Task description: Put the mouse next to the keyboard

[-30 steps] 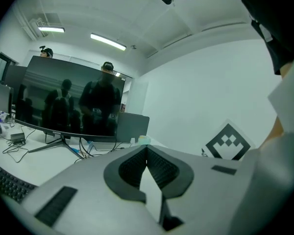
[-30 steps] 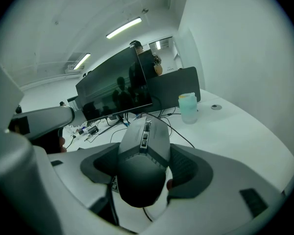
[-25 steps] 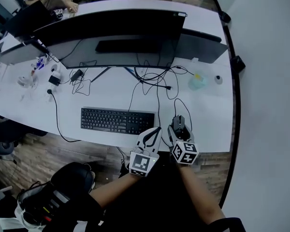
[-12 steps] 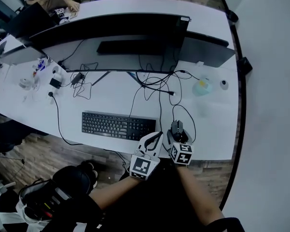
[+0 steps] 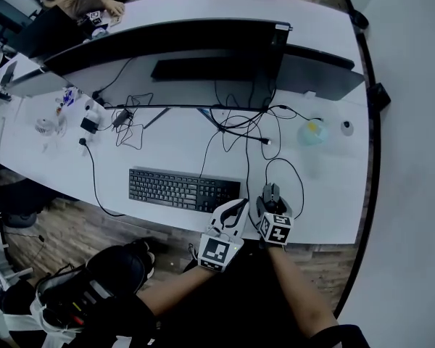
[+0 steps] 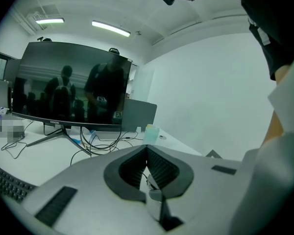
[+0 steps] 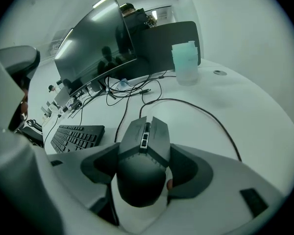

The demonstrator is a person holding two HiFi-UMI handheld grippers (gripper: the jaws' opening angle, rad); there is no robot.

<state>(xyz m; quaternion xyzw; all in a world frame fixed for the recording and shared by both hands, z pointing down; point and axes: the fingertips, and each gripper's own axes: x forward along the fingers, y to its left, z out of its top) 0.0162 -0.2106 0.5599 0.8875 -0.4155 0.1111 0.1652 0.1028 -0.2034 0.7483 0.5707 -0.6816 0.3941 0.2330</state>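
Two grippers hover at the near edge of the white desk, side by side. The right gripper has its jaws clamped on the black mouse. The mouse sits squarely between the two fingers, its rounded back toward the camera and its nose and scroll wheel poking out past the fingertips. Whether it rests on the desk or is lifted just off it cannot be told. Its cable runs forward from the nose and loops off to the right of the fingers.

The left gripper has its jaws pressed together with nothing between them (the ribbed pads meet at the tips). It sits just left of the right gripper, close beside it.

The black keyboard lies ahead and to the left of the right gripper's fingers. Its right end is near the left gripper's tips, with a strip of bare desk between it and the mouse. Farther beyond the fingertips stand a wide curved monitor and, to the right, a translucent container.
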